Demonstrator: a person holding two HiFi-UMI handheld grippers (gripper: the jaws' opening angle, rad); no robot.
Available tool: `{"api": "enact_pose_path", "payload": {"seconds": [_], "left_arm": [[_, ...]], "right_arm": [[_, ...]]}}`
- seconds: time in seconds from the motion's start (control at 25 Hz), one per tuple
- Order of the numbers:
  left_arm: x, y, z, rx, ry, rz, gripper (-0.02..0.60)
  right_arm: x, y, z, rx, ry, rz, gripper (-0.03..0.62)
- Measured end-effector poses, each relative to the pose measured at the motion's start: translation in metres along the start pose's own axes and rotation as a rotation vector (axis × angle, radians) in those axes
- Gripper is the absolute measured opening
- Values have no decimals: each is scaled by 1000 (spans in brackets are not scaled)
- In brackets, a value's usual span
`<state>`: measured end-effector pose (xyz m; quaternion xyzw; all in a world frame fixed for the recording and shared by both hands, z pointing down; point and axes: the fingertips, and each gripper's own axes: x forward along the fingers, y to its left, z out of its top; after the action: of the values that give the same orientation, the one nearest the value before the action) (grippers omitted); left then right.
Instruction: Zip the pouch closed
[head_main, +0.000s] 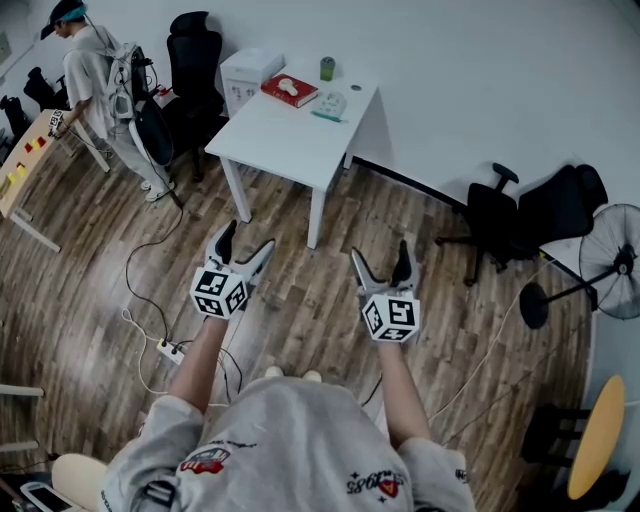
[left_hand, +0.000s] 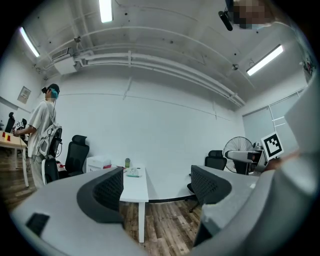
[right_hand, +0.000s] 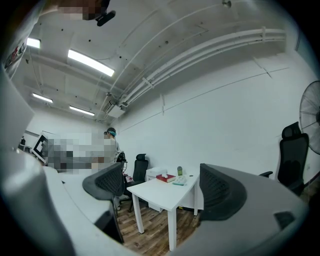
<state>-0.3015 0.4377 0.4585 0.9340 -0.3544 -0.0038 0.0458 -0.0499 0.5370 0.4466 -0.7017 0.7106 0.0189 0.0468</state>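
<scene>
Gaping empty, left hand-held gripper (head_main: 249, 236) and right hand-held gripper (head_main: 380, 250) hover over open floor (head_main: 300, 300) before the table (head_main: 283, 140) edge.

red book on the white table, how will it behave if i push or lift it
The red book lies flat on the white table, so it would probably slide, not roll or tip. Its straight edges suggest it is stiff. The small white object resting on it might slip off if tilted.
</scene>
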Motion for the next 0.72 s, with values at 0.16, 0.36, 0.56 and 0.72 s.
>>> {"api": "enact_pose_path", "payload": {"seconds": [0.16,0.36,0.56,0.72], "left_arm": [[8,-17,6,3,-6,15,408],[7,-39,-3,0,13,0,407],[12,-43,-9,4,34,18,407],[31,-38,-10,-3,28,-9,407]], "right_arm": [[-7,-19,3,11,3,8,477],[-11,-35,-5,28,-1,22,475],[-7,-45,-14,49,15,37,471],[15,-52,-22,44,26,44,468]]}}
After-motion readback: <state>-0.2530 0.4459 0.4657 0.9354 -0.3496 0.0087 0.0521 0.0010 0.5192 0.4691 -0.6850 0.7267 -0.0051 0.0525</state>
